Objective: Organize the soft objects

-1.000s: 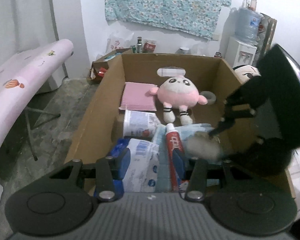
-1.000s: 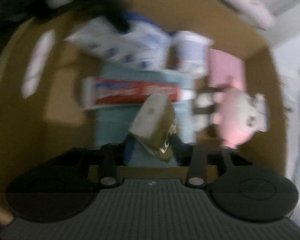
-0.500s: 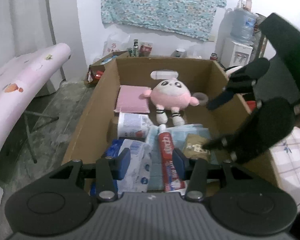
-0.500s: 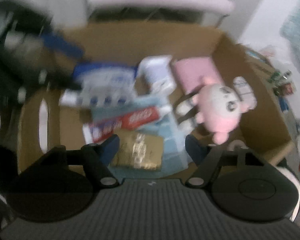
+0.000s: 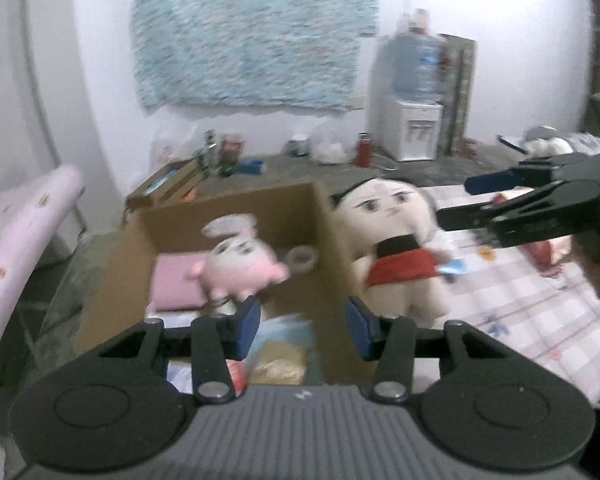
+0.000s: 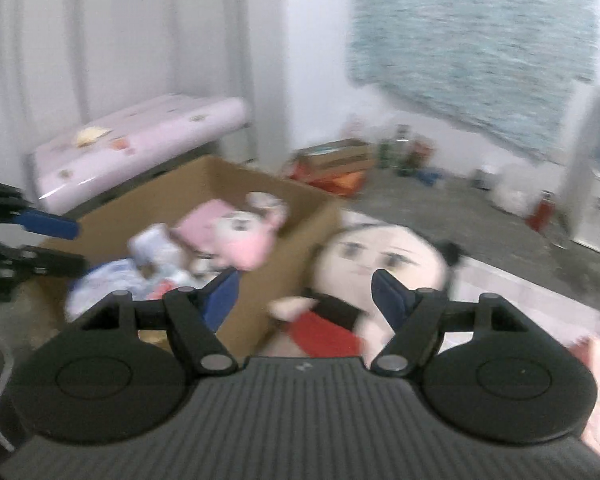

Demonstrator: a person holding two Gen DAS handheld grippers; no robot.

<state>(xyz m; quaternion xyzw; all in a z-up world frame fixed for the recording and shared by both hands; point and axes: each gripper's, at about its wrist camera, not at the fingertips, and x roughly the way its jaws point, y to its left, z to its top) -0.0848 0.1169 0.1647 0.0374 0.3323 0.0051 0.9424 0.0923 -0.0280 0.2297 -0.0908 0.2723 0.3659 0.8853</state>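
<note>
Both views blurred. Doll (image 6: 384, 264) in red dress stands outside the cardboard box (image 6: 300, 216), against its wall. Right gripper (image 6: 304, 296): jaws opening, nothing between them, doll at 12 o'clock beyond. Left gripper (image 5: 302, 326): jaws opening, empty; doll at 1 o'clock, pink plush (image 5: 240, 270) at 11 o'clock inside the box.

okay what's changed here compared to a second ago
The right gripper let go of the tan packet, which now lies in the cardboard box, and swung out toward the big-headed doll, jaws opening, nothing between them. The left gripper pulled back, empty. The pink plush stayed put.
</note>
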